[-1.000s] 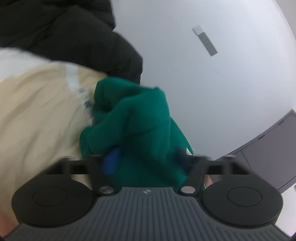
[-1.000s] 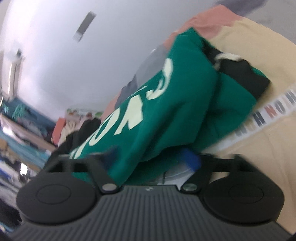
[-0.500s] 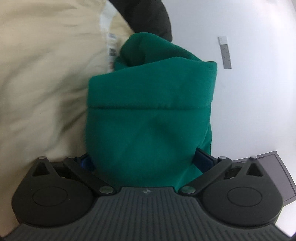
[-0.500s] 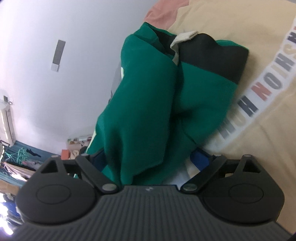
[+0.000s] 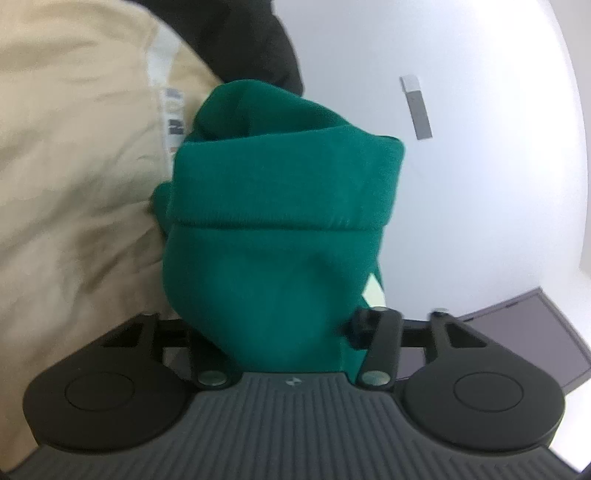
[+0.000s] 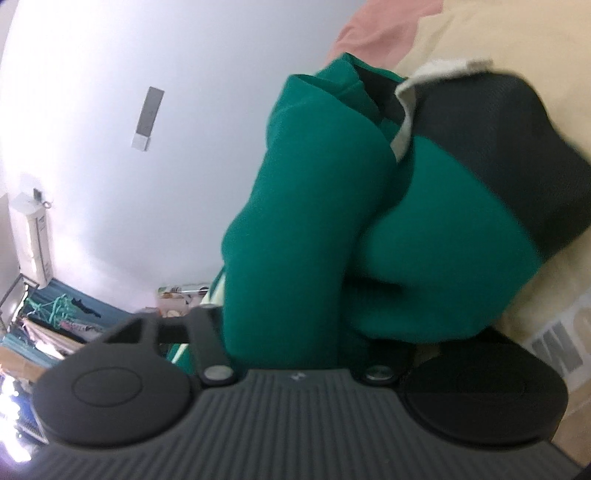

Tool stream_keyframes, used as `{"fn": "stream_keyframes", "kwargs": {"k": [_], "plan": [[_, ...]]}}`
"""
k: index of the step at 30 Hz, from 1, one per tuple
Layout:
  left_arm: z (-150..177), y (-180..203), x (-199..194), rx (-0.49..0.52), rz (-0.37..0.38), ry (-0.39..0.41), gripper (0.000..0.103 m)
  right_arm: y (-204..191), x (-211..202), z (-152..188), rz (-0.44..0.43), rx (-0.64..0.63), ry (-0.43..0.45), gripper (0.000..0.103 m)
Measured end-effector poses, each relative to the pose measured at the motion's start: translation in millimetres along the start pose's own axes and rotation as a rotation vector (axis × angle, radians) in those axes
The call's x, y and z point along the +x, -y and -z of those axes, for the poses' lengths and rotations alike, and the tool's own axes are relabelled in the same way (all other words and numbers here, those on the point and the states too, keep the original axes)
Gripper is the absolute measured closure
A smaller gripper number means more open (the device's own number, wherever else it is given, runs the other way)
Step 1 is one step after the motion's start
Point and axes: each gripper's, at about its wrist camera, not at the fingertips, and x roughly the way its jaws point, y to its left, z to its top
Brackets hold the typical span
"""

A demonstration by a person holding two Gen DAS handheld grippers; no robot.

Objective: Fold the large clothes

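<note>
Your left gripper (image 5: pixel 280 328) has its fingers about half apart and closing, with a thick bunch of the green knit sweatshirt (image 5: pixel 280 229) filling the gap between them; the fabric hides the pads, so you cannot tell whether they press on it yet. The ribbed hem band of that sweatshirt lies folded across just beyond the fingers.

Your right gripper (image 6: pixel 295 350) stands much the same: fingers about half apart and closing, with a fold of the green sweatshirt (image 6: pixel 314 240) between them and draping over the right-hand finger. Its black panel (image 6: pixel 517 155) and pale collar edge (image 6: pixel 413 96) lie further out.

Half a second ago both pairs of fingers stood clearly wider, with their blue pads showing at the sides of the cloth; now the arms are drawn in against the bunch and the blue is hidden.

The sweatshirt rests on a cream garment with block lettering (image 6: pixel 535 44), seen in the left view as crumpled cream cloth (image 5: pixel 74 166) beside a black garment (image 5: pixel 243 40). A pink cloth (image 6: pixel 376 26) lies beyond. A white wall (image 5: pixel 498 166) with a small grey fixture (image 5: pixel 417 107) stands behind, and shelves of cluttered goods (image 6: pixel 48 321) sit at the far left of the right view.
</note>
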Motion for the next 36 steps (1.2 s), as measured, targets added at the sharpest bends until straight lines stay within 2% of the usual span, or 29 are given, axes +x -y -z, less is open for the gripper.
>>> {"fn": "stream_keyframes", "kwargs": {"k": [3,10,15,20,28,32,36], "plan": [[2.2,8.2,-7.7,0.028,0.006,0.0,0.062,-11.0,-11.6,-5.3,-0.033,-0.049,-0.001,0.065],[1.0,31.7,-32.0,0.037,0.079,-0.006,0.071,-47.2,-50.1,-21.1,-0.135,-0.126,0.005,0.068],[10.7,59.7,-41.6,0.092,0.104,-0.031,0.072,-65.7,-89.3,-36.8,-0.177,-0.171,0.023,0.069],[39.9,87.5,-44.7,0.075,0.163,-0.06,0.073,-79.9,-135.4,-61.7,-0.213,-0.239,0.062,0.069],[97.8,157.4,1.8,0.112,0.267,-0.121,0.074,-77.2,-203.3,-132.8,-0.247,-0.288,0.179,0.069],[134.4,190.2,38.1,0.148,0.301,-0.16,0.074,-54.5,-241.1,-162.6,-0.249,-0.276,0.24,0.069],[171.2,203.5,73.2,0.186,0.301,-0.215,0.074,-17.9,-262.0,-179.3,-0.239,-0.254,0.287,0.069]]}}
